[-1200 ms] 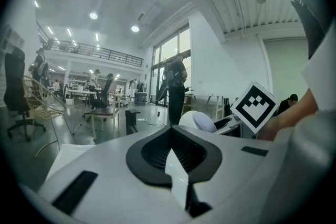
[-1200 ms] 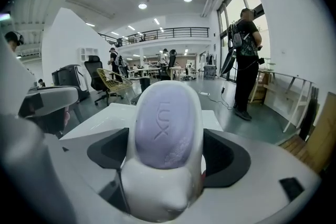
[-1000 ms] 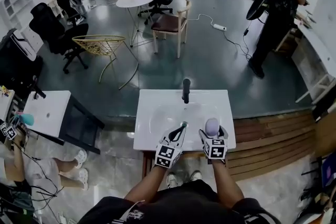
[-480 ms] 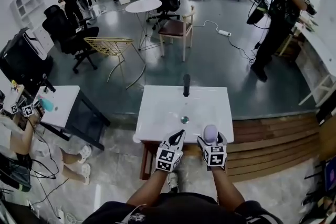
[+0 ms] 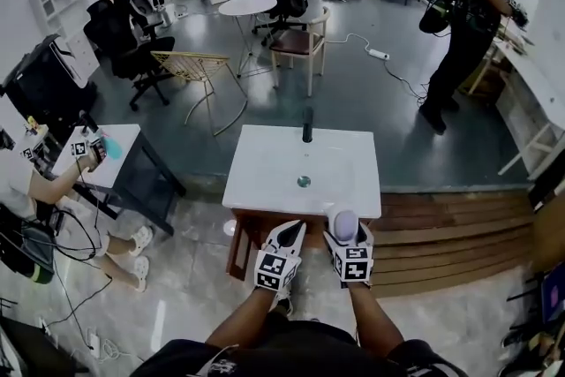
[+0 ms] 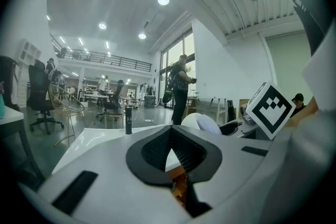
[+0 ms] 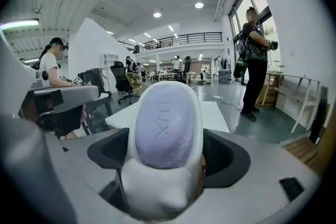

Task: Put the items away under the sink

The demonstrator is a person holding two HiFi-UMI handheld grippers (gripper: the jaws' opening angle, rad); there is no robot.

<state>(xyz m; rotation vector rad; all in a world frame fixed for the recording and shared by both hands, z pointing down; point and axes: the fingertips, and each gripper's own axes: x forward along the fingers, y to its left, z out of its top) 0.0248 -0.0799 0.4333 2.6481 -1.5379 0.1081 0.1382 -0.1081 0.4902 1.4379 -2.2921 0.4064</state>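
Observation:
A white sink [image 5: 265, 181] with a black faucet [image 5: 306, 124] and a round drain [image 5: 304, 182] stands before me on a brown wooden cabinet [image 5: 244, 236]. My right gripper [image 5: 345, 234] hovers at the sink's front edge, shut on a white soap dish [image 7: 155, 194] carrying a purple soap bar [image 7: 165, 126]. The soap [image 5: 344, 223] sticks up between the jaws. My left gripper [image 5: 289, 236] hangs beside it on the left, shut with nothing in it. In the left gripper view the jaws [image 6: 169, 132] meet at the tips, and the soap [image 6: 202, 124] shows just to the right.
A small white table [image 5: 110, 156] stands at the left, with a seated person beside it holding grippers. Wooden steps [image 5: 441, 229] run along the right. Chairs and a round table [image 5: 246, 6] are beyond the sink. A person stands at the far right.
Both grippers have drawn back from over the basin to the sink's front edge, the soap dish still held. The view has shifted back too, so the cabinet front shows.

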